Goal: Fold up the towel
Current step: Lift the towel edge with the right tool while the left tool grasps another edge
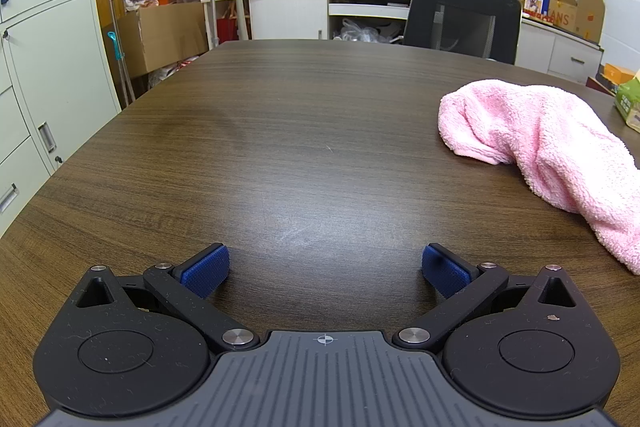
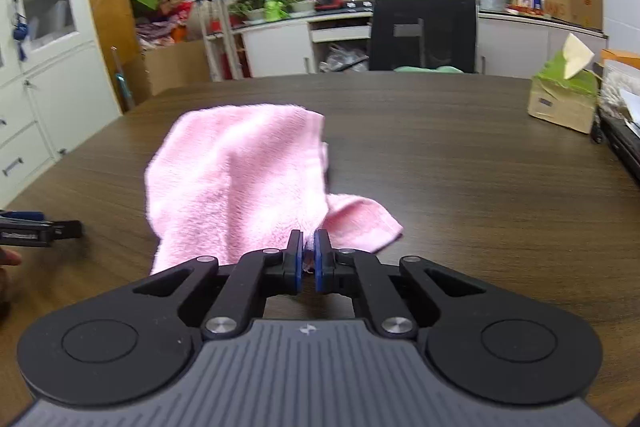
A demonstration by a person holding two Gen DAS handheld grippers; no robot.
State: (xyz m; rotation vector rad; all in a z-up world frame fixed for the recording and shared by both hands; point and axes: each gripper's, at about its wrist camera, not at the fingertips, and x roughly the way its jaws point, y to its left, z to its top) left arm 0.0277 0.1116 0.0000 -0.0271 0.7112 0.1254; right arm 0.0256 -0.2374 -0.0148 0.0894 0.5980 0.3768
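Step in hand: securing a first hold on the towel [image 2: 236, 183], which is not yet folded. It lies bunched in a loose heap on the dark wood worktop [image 1: 304, 131], to the right of the left gripper [image 1: 325, 269] and directly ahead of the right gripper [image 2: 308, 259]. The right gripper's jaws are pressed together, pinching a near edge of the pink cloth; a small flap lies loose just to the right of the pinch. The left gripper's jaws stand spread wide over bare worktop, holding nothing and apart from the towel. Judged next requirement: the left gripper must find a second corner or edge so the cloth can be drawn out flat before any fold; which corner is which cannot be told in the bunched state. Room for moving: the worktop is open ahead and to the left; a tissue box [image 2: 562, 99] stands near the far right edge, well apart from the towel, and an office chair [image 1: 464, 21] sits beyond the far edge.
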